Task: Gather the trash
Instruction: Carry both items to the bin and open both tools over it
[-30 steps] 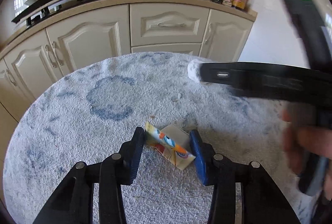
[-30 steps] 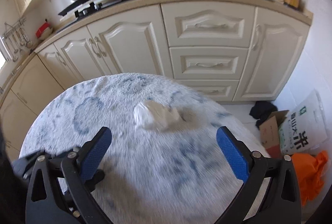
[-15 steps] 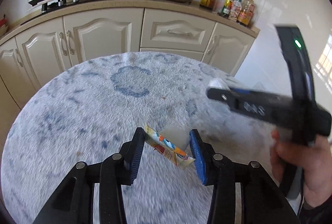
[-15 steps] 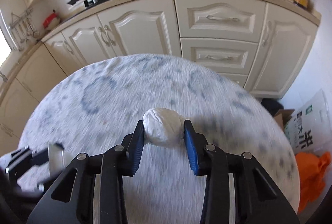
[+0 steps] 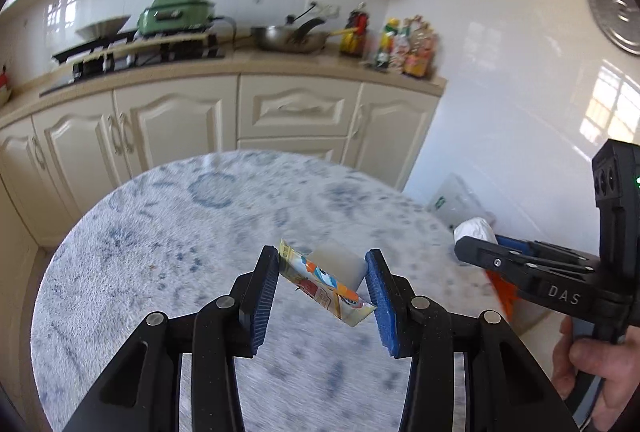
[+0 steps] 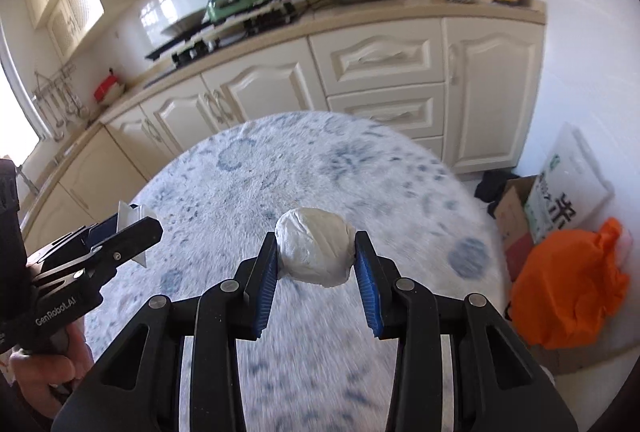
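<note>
Your left wrist camera sits just behind the left gripper (image 5: 322, 292) and looks forward and down along its fingers, close over the round table (image 5: 168, 240), with the kitchen cabinets (image 5: 296, 108) ahead of the fingertips and the right gripper (image 5: 476, 252) off to that gripper's right. Your right wrist camera looks the same way from behind the right gripper (image 6: 316, 264), with the left gripper (image 6: 136, 232) to its left and an orange bag (image 6: 568, 292) low to its right. Both views share the tabletop, the cabinets and the counter beyond, and each catches the other gripper from the side.
</note>
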A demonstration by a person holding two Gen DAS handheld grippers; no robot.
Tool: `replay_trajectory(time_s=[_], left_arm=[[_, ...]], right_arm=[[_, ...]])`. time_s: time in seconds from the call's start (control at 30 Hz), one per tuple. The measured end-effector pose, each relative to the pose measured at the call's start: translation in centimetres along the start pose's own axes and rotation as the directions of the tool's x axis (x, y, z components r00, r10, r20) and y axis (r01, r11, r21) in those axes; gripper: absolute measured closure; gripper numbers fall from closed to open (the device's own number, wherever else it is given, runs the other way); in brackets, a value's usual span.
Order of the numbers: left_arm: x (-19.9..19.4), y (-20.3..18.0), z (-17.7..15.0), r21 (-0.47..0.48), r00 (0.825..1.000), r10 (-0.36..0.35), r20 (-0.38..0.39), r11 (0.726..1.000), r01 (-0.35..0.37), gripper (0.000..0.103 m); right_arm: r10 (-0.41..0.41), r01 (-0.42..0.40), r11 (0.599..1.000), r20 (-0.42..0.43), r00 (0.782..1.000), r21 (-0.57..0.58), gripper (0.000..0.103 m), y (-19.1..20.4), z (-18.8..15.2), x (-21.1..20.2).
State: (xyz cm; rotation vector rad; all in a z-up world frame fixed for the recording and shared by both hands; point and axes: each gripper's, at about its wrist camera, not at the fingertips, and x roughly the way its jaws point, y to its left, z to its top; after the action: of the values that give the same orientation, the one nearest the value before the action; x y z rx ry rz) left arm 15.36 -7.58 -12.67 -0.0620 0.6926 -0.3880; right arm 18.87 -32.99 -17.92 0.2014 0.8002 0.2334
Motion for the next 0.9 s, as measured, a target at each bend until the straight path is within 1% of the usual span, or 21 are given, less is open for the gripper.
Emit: replay_trajectory(time_s=[0.17, 0.27, 0.4, 0.5, 0.7, 0.9], left_arm=[[-3.7, -4.2, -1.0, 0.05, 0.998, -0.048, 0.043, 0.998, 0.046, 0.063], [-5.2, -6.4, -1.2, 0.08, 0.995, -0.083, 0.061, 0.994, 0.078, 0.063], [-6.0, -9.5, -1.1, 0.126, 0.987, -0.143, 0.069, 0.983, 0.134, 0.063], [-6.3, -12.0, -1.0, 0.161, 0.98, -0.187, 0.065, 0.971, 0.175, 0.063], [-5.6, -17.8, -1.4, 0.226, 0.957, -0.29, 0.019, 0.933, 0.278, 0.063], [-4.3, -22.8, -1.9, 0.276, 0.923, -0.382, -0.049, 0.883, 0.38, 0.063]], right_arm=[[-0.035, 0.033, 0.999, 0.068, 0.997, 0.038, 0.066, -2.0, -1.5, -5.5], [-0.07, 0.063, 0.996, 0.107, 0.992, 0.067, 0.066, -3.6, -2.2, -8.6], [-0.122, 0.107, 0.989, 0.148, 0.982, 0.106, 0.066, -5.9, -3.2, -12.1], [-0.172, 0.146, 0.978, 0.176, 0.969, 0.15, 0.066, -8.1, -4.0, -14.9], [-0.283, 0.231, 0.94, 0.195, 0.939, 0.249, 0.066, -12.7, -6.3, -19.5], [-0.386, 0.308, 0.883, 0.173, 0.906, 0.355, 0.066, -17.5, -9.5, -23.1]])
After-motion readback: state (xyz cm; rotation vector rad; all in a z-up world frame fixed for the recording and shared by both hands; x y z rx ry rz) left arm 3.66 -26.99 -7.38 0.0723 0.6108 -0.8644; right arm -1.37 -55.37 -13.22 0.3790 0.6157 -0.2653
